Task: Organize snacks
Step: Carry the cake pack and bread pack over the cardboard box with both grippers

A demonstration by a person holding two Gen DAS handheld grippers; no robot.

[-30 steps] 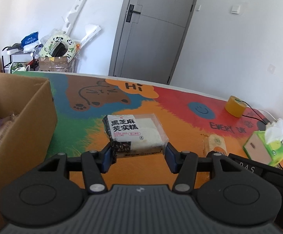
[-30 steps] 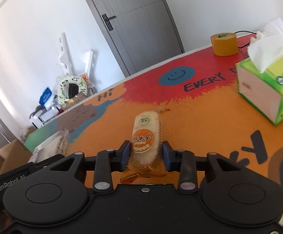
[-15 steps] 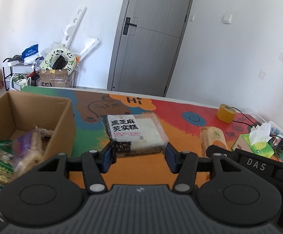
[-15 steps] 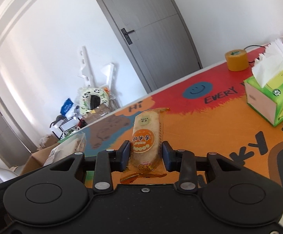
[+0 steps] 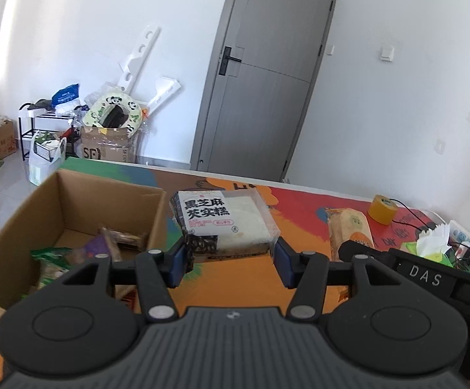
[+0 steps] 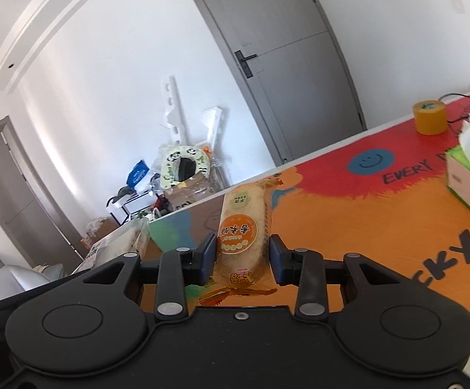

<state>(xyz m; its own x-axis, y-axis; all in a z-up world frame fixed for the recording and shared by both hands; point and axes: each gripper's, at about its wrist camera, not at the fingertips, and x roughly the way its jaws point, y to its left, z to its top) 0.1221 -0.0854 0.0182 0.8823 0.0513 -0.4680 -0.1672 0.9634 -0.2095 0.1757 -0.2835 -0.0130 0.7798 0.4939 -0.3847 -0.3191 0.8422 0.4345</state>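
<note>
Snacks held aloft: boxed cake (image 5: 226, 223) in left gripper (image 5: 230, 261), bun (image 6: 243, 230) in right gripper (image 6: 243, 259).

Left gripper (image 5: 231, 259) squeezing a cake pack (image 5: 226, 225) at both sides, up off the table (image 5: 299, 207). Cardboard box (image 5: 157, 214) of snacks at nine o'clock. Bread pack (image 5: 348, 230) at three o'clock, tape roll (image 5: 383, 209) past it.

White walls (image 5: 89, 32) catch bright daylight, a grey door (image 5: 267, 90) stands shut, and clutter piles by a black rack (image 5: 30, 126): a cardboard carton (image 5: 105, 146), white foam pieces (image 5: 137, 55) leaning. Pale tiled floor (image 5: 11, 181) below.
</note>
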